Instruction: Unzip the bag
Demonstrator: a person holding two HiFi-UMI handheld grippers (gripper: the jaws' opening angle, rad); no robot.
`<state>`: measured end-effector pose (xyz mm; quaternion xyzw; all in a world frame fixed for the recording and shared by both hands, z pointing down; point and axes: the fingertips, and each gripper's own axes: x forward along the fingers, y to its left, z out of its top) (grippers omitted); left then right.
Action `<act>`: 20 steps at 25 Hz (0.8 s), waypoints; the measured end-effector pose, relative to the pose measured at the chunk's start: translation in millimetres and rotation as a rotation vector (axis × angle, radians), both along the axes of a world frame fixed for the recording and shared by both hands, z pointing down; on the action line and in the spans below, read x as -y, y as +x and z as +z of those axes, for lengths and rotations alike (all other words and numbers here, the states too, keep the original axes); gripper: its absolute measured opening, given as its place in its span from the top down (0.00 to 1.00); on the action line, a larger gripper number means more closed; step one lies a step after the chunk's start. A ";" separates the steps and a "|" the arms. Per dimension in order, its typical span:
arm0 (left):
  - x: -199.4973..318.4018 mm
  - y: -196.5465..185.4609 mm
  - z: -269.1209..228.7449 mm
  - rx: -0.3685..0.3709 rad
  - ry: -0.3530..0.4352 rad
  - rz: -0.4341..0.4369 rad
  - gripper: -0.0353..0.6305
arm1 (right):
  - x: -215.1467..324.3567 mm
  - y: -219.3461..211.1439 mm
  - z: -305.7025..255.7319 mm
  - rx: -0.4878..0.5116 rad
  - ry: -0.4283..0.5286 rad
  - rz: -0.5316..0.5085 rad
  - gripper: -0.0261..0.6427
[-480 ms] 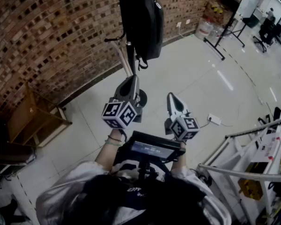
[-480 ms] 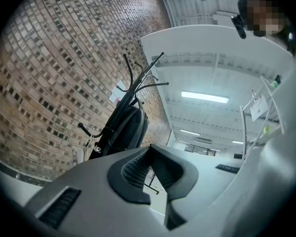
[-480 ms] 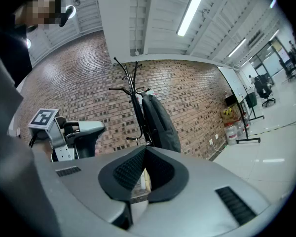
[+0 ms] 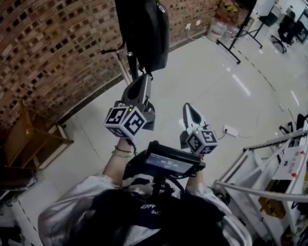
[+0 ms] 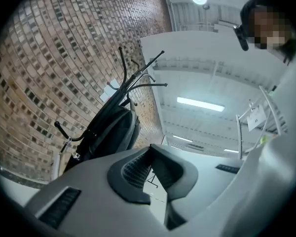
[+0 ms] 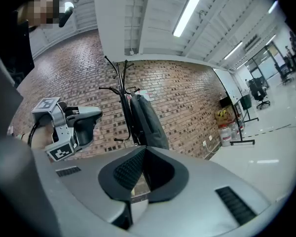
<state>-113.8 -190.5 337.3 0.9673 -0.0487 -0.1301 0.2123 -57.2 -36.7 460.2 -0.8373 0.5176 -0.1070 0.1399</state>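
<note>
Left gripper (image 4: 141, 82) and right gripper (image 4: 189, 109) were found closed, empty; opening was judged needed before the zip was sought on the far bag (image 4: 145, 27).

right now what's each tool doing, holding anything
Left tool: closed, holding nothing.
Right tool: closed, holding nothing.

Bright, even indoor light from ceiling tubes (image 6: 189, 11) glares off the glossy floor (image 4: 231, 81), while the 2 gripper views bend strongly and darken to black at their round edges.
</note>
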 end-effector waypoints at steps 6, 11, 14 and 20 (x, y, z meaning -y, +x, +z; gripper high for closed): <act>21.0 52.5 -15.5 -0.020 -0.025 0.027 0.94 | 11.7 53.2 -10.5 -0.005 -0.016 0.042 0.97; 39.9 95.0 -35.6 -0.077 -0.046 0.058 0.93 | 28.7 101.3 -13.9 -0.023 -0.011 0.048 0.97; 49.3 118.3 -46.3 -0.114 -0.059 0.077 0.93 | 40.1 126.4 -20.7 -0.033 -0.007 0.056 0.97; 55.3 149.4 -50.6 -0.104 -0.056 0.115 0.90 | 54.7 160.8 -9.9 -0.033 0.003 0.045 0.97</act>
